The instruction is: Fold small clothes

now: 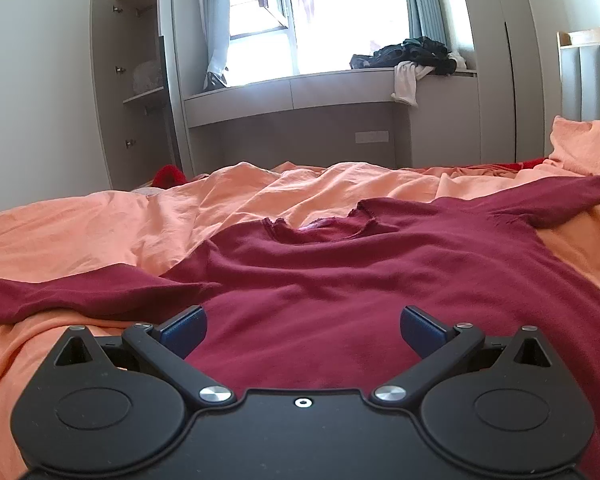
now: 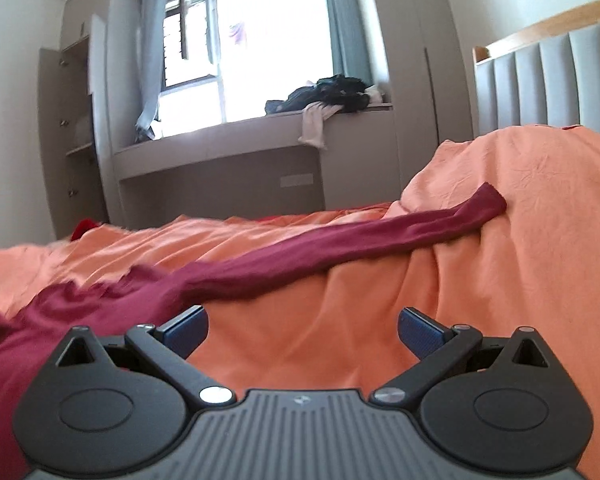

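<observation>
1. Left wrist view: left gripper (image 1: 303, 332) jaws spread wide, nothing between them, low over the body of the maroon sweater (image 1: 340, 280).
2. Sweater lies flat on the orange bedsheet (image 1: 80, 232), neck hole facing away.
3. Right gripper (image 2: 303, 332) jaws also spread, empty, over bare sheet.
4. Right sleeve (image 2: 340, 240) stretched out straight toward the pillow hump (image 2: 520, 184).

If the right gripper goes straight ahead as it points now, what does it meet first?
Probably the orange bedsheet lying between the open jaws of the right gripper, then the dark red sleeve stretched across behind it; depth is uncertain.
</observation>
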A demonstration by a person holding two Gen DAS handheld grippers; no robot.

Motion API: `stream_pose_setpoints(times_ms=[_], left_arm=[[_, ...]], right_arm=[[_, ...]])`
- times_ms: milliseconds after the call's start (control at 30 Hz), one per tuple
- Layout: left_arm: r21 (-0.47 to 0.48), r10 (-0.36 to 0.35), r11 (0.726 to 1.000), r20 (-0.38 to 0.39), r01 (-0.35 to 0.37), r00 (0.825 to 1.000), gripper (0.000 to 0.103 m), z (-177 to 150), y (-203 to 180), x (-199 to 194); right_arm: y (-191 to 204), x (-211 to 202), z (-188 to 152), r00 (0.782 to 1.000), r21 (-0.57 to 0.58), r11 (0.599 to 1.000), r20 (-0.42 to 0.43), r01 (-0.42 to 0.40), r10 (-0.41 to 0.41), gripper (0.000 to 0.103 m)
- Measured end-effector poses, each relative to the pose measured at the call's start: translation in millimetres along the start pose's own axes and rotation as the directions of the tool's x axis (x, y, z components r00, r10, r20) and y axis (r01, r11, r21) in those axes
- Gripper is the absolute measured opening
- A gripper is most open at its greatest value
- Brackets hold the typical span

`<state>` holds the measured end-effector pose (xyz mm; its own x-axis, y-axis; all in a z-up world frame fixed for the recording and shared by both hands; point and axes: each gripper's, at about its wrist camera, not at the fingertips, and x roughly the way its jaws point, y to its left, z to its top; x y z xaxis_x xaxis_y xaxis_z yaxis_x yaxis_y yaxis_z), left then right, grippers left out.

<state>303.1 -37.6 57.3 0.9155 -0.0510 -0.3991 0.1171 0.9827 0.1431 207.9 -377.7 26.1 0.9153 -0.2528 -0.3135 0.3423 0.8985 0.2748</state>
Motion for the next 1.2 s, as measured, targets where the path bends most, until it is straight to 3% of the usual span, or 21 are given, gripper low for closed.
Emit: stream_pose_setpoints(times_ms=[133, 333, 600, 767, 867, 967, 1033, 1100, 1200], left_arm=[[-0.006, 0.008, 1.000, 0.000, -0.008, 1.000, 0.103, -2, 7, 8], [-0.034, -0.007, 0.999, -0.021, 0.006, 1.000, 0.103, -6, 14, 16], [-0.057, -0.036, 0.998, -0.042, 0.034, 0.998, 0.103, -15, 17, 23], [-0.090, -0.048, 0.995, -0.063, 0.043, 0.997, 0.103, -16, 21, 28], [-0.092, -0.046, 0.995, -0.060, 0.041, 0.997, 0.103, -17, 20, 28], [-0.072, -0.035, 0.997, -0.047, 0.031, 0.998, 0.103, -18, 17, 28], [-0.059, -0.036, 0.998, -0.040, 0.033, 0.999, 0.103, -16, 15, 27], [-0.060, -0.045, 0.997, -0.036, 0.043, 0.998, 0.103, -14, 16, 28], [-0.091, -0.052, 0.995, -0.024, 0.049, 0.998, 0.103, -10, 23, 25]], right_arm=[[-30, 36, 12, 0.999, 0.085, 0.996, -0.050, 0.003, 0.001, 0.103], [-72, 78, 21, 0.993, 0.126, 0.987, -0.076, 0.096, -0.086, 0.103], [-127, 119, 42, 0.989, 0.230, 0.962, -0.051, 0.149, -0.141, 0.103], [-150, 146, 57, 0.974, 0.255, 0.942, -0.003, 0.219, -0.226, 0.099], [-158, 163, 67, 0.960, 0.284, 0.920, 0.005, 0.268, -0.281, 0.090], [-157, 179, 73, 0.932, 0.241, 0.904, -0.007, 0.353, -0.362, 0.068], [-153, 185, 74, 0.918, 0.219, 0.895, -0.012, 0.389, -0.396, 0.031], [-150, 185, 76, 0.919, 0.217, 0.897, -0.001, 0.386, -0.395, 0.010], [-129, 169, 87, 0.922, 0.196, 0.914, 0.091, 0.355, -0.377, 0.008]])
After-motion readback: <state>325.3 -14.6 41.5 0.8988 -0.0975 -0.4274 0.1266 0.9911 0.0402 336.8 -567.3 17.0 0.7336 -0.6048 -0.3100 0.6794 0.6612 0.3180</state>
